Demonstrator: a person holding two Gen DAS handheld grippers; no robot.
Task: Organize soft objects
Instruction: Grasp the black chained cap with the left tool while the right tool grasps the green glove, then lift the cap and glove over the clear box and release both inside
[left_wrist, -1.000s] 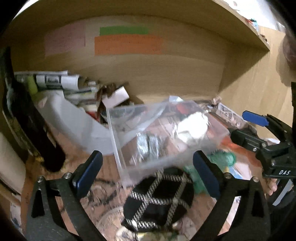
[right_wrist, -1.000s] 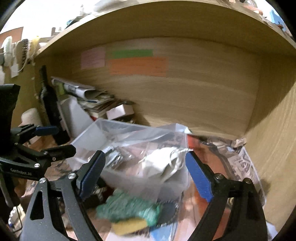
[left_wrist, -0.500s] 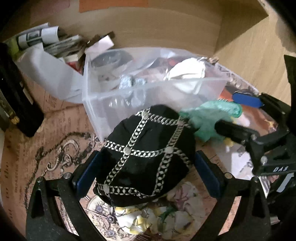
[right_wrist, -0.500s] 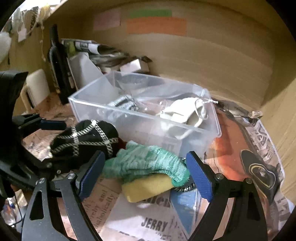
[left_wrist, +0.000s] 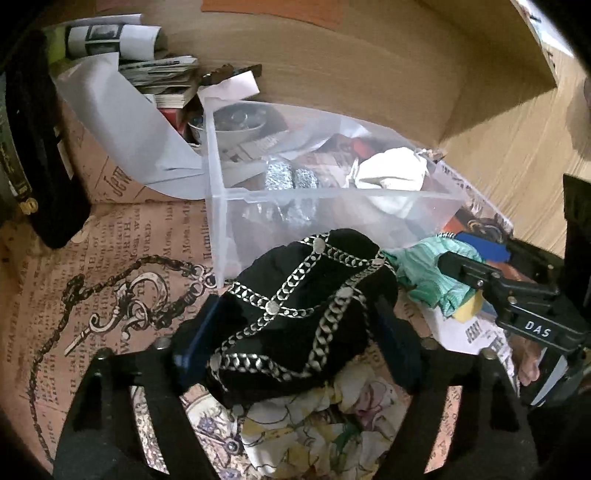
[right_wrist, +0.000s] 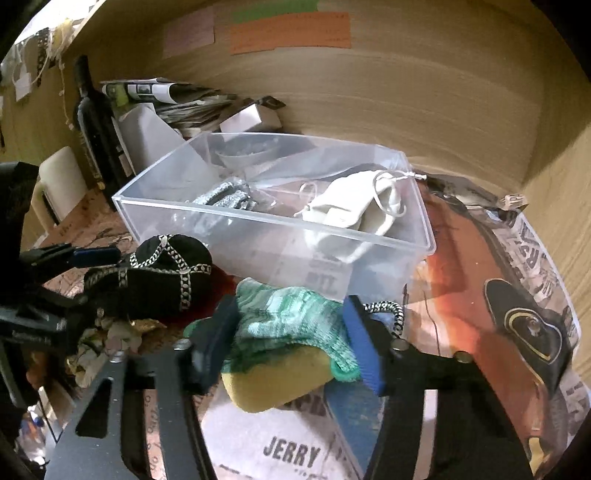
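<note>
A black cloth with silver chain trim lies in front of the clear plastic bin. My left gripper has its blue pads pressed against both sides of it. A green knit cloth lies on a yellow sponge beside the bin. My right gripper has its pads closed against the green cloth. The bin holds a white cloth and silver glittery pieces. A floral cloth lies under the black one.
A dark bottle stands at the left by stacked newspapers and a white container. Wooden shelf walls close the back and right. Printed newspaper covers the shelf floor. A black-white cord lies by the bin.
Both grippers dropped from bin height to the cloths and narrowed. The left one closed on the black cloth, the right one on the green cloth.
</note>
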